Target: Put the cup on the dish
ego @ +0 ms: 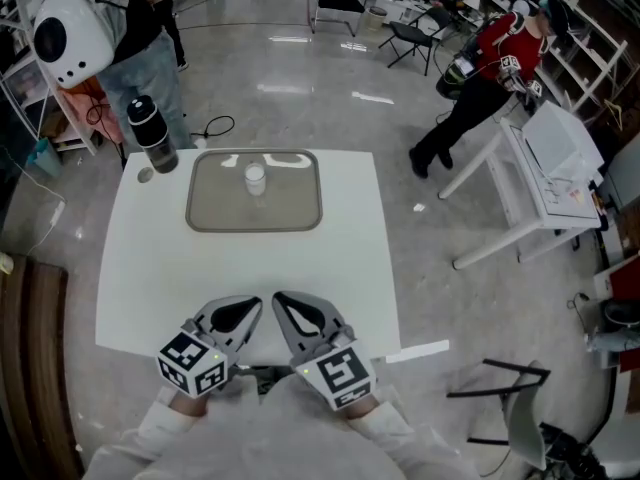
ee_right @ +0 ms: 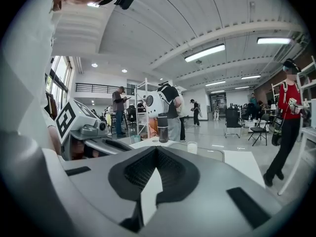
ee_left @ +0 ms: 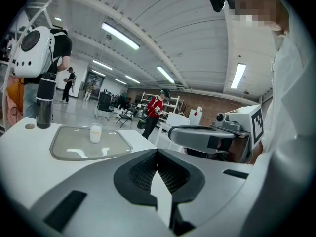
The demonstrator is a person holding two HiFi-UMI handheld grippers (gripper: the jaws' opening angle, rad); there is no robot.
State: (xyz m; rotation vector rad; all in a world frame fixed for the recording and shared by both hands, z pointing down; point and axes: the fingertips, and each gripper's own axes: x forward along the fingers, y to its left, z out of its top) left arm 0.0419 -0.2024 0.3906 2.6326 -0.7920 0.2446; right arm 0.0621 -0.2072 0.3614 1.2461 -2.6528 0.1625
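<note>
Standing cup (ego: 255, 178) well beyond tongs (ego: 254, 304) (ego: 281, 298)

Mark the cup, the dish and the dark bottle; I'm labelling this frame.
cup (ego: 255, 179), head view, middle of its white body.
dish (ego: 292, 206), head view, bare inner surface.
dark bottle (ego: 153, 136), head view, its body.

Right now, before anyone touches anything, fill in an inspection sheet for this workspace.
Surface: white table, no spills seen.
Job's things: cup stands upright on the dish, in its far half.
Clutter: dark bottle and small round disc at the far left corner.
Grippers: left tool and right tool both shut, empty, near the table's near edge.
Cables: floor cable beyond the table.
Surroundings: person in red by a side table.
</note>
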